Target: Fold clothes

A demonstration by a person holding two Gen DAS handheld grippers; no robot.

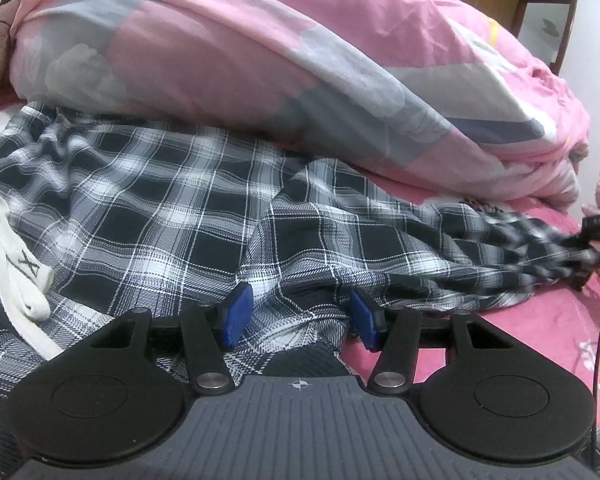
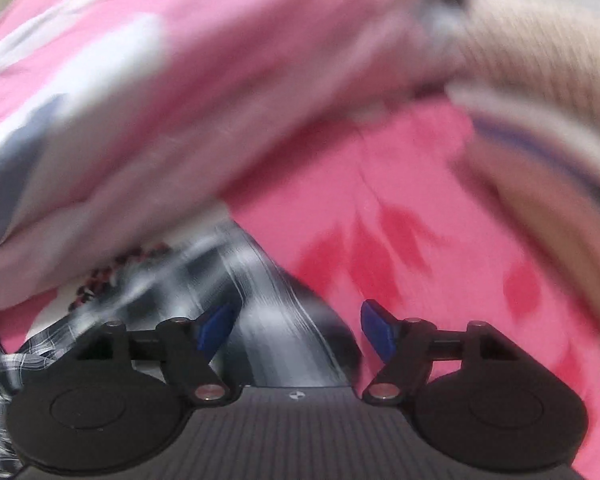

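Your bed [image 1: 540,332] wears a pink sheet, and a rolled pink-and-grey quilt [image 1: 260,60] lies across its far side. In front of the quilt, touching its lower edge, the black-and-white plaid garment [image 1: 160,208] sprawls wrinkled over the sheet, with a white drawstring [image 1: 16,276] trailing over its left part. Your left claw [image 1: 300,322] stands spread, its blue pads either side of a raised fold of plaid without pinching it. Your right claw [image 2: 296,330] is likewise spread, a blurred strip of the plaid running between its pads; the right wrist view is heavily smeared.
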